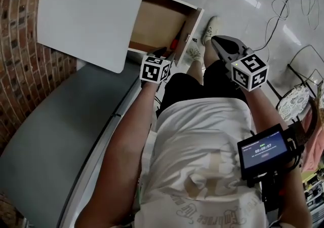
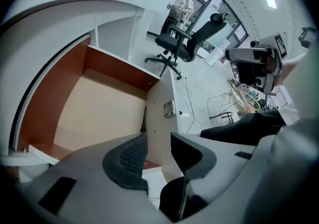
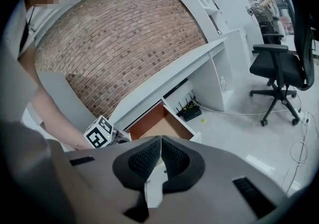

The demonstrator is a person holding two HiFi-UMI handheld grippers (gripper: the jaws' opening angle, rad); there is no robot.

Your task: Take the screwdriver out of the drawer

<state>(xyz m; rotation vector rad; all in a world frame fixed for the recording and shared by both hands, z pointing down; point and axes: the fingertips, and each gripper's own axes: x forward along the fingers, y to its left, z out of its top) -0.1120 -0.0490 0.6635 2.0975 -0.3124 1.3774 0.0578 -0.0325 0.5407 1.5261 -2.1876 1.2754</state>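
Head view, far left: brick wall (image 1: 20,44) at 9 o'clock, and the white desk top (image 1: 91,9) at 11 o'clock. Its edge overhangs the rear of the drawer.

The drawer (image 1: 154,24) stands pulled out at 12 o'clock, its wooden floor mostly bare. The screwdriver (image 1: 174,43) appears to lie in the near right corner against the side wall. A red handle end shows there, and the left gripper view shows a thin dark shaft along that wall.

The left gripper (image 1: 161,53) hangs just at the drawer's near edge, at 6 o'clock from it. Its fingers stand a narrow gap apart with nothing between them.

The right gripper (image 1: 223,44) is held off at 3 o'clock, above the person's legs. Its pads are pressed together and empty.

Risks:
- The tool sits tight to the side wall, so one finger may strike or ride up the panel instead of passing beside the handle.
- The gap looks slim for the handle, so a pinch on the end could let the tool roll or drop back.
- The desk overhang limits a steep approach.

Surroundings: the person's feet (image 1: 209,28) are near the drawer front. Loose cables (image 1: 283,9) lie on the floor at 2 o'clock. A screen unit (image 1: 263,151) sits at 4 o'clock.
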